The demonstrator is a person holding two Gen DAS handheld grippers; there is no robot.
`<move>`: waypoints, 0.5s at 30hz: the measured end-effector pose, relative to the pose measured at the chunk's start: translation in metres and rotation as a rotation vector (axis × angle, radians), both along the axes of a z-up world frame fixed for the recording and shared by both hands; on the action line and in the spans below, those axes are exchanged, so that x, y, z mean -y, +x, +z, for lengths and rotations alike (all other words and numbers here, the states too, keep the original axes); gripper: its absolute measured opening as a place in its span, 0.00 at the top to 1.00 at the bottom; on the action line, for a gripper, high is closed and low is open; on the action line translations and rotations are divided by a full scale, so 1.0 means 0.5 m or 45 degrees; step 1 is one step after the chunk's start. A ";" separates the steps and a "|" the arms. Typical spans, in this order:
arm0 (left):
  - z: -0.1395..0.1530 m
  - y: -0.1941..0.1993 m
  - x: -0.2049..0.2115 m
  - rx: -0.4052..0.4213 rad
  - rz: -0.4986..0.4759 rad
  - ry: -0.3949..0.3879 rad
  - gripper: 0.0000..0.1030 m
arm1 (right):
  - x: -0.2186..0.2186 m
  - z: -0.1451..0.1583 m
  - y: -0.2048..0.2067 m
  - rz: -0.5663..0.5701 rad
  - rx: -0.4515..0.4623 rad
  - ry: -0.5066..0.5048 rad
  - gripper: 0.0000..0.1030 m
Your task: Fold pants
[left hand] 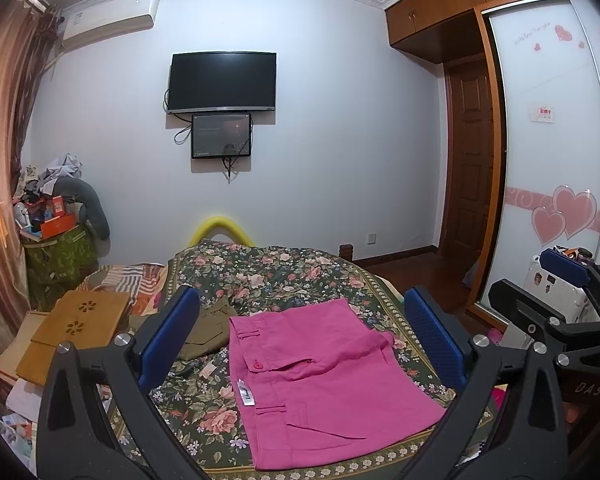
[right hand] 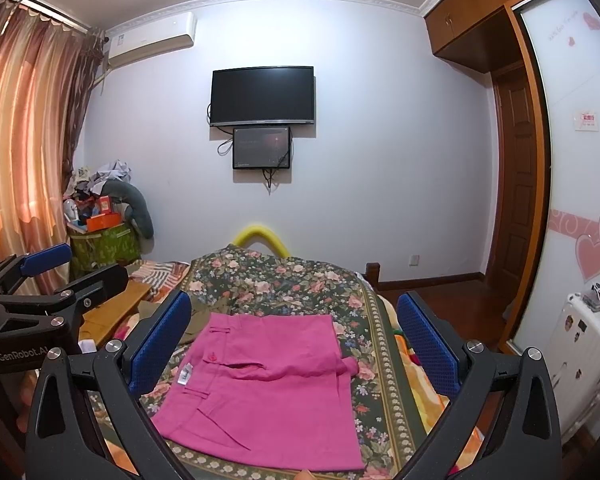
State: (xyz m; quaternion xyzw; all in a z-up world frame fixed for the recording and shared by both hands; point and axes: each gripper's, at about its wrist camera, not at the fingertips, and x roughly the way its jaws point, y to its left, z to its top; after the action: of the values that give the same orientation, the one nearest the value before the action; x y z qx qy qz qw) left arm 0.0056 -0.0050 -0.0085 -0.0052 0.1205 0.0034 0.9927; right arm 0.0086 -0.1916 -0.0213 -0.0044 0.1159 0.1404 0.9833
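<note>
The pink pants (left hand: 320, 384) lie flat on the bed (left hand: 284, 276) – just below both grippers' wide-spread, empty fingers (left hand: 168, 340).

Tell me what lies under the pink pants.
The pink pants lie folded on a floral bedspread, which shows around them. An olive garment lies beside their left edge, apparently not beneath. Whatever the folded layers cover cannot be seen.

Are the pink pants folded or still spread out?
Folded. The pink pants lie as a compact rectangle on the floral bedspread, waistband at the left, no legs stretched out.
</note>
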 end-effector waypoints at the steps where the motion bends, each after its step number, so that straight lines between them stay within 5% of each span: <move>1: 0.000 0.000 0.001 -0.001 0.000 0.000 0.00 | 0.000 0.000 0.000 -0.001 0.001 0.000 0.01; 15: 0.000 0.001 -0.005 -0.003 -0.008 -0.008 0.00 | -0.001 -0.005 0.003 -0.003 0.002 -0.001 0.01</move>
State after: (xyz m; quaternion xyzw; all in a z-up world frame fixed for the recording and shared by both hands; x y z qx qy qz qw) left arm 0.0064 -0.0026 -0.0083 -0.0080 0.1216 0.0000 0.9925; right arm 0.0099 -0.1909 -0.0238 -0.0046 0.1152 0.1392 0.9835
